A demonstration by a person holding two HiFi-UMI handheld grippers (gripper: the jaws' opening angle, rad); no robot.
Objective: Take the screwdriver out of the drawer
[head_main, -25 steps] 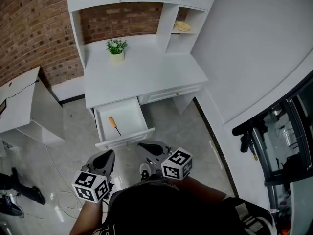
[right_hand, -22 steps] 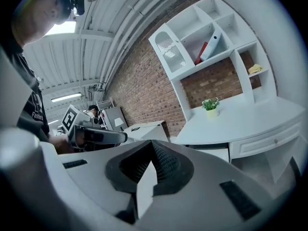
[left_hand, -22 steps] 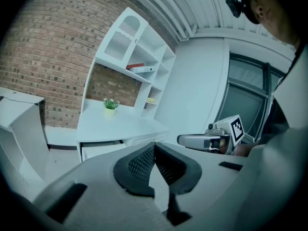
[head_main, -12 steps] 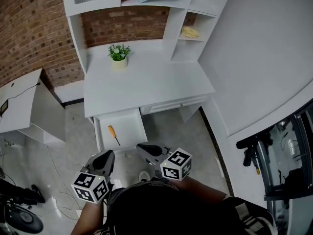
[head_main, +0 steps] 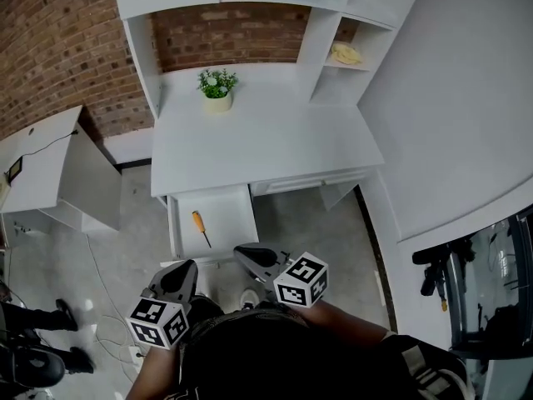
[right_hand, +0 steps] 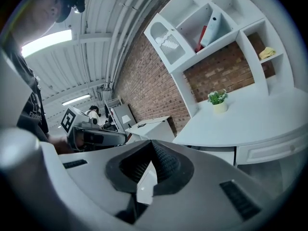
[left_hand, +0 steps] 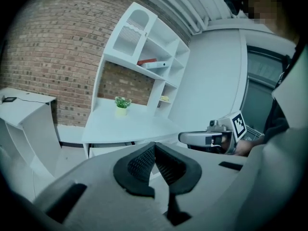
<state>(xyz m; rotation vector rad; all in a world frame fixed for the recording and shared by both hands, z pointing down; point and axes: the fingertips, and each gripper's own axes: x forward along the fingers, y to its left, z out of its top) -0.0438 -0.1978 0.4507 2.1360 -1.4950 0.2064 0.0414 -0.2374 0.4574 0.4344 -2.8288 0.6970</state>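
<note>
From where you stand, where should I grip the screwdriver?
Probably by the orange handle, the thicker end of the screwdriver, nearer the desk. Come from above, jaws across it: it lies flat in the drawer, clear of the walls.

Small potted plant (head_main: pixel 217 87) on white desk (head_main: pixel 271 140), brick wall (head_main: pixel 58 44) behind, low white table (head_main: pixel 40 163) beside

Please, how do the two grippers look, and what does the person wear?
Both the left gripper and right gripper have light grey bodies, black ribbed pads and a white cube with black square markers. The person wears a dark top.
</note>
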